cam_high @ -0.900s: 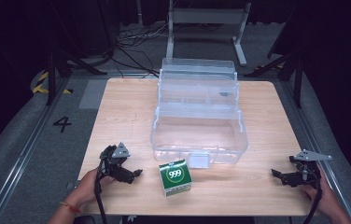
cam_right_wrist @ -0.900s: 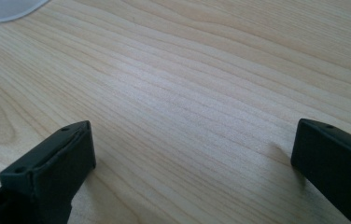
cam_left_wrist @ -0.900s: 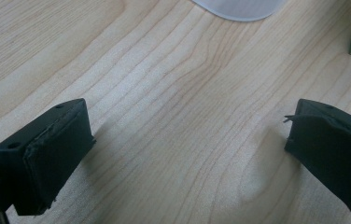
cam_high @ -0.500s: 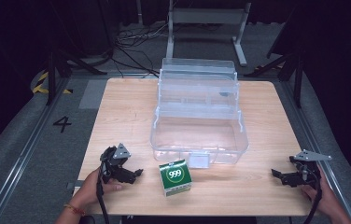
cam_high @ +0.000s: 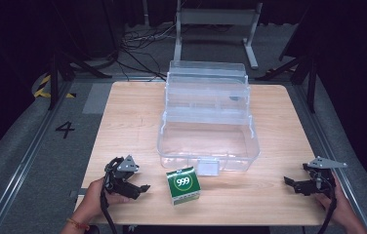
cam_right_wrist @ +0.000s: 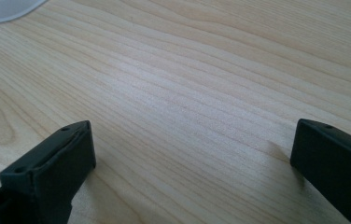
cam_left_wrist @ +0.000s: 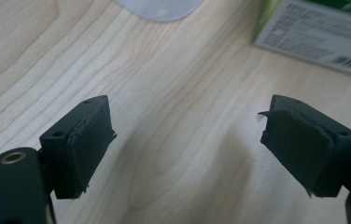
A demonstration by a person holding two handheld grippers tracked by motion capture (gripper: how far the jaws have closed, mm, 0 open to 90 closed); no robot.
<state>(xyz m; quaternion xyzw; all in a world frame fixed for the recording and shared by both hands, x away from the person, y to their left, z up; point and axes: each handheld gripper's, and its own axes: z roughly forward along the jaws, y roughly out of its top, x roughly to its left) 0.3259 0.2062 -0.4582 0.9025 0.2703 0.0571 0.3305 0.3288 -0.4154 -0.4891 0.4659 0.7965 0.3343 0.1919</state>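
The left gripper (cam_high: 145, 187), jaws apart and empty, lies low beside the green 999 box (cam_high: 183, 185) to take it, while the right gripper (cam_high: 289, 182), equally wide, rests clear.

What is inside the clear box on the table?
The clear box stands open, and nothing shows inside: through its walls I see just the wood table. The green carton sits outside, in front of it. Glare blurs the upper tiers.
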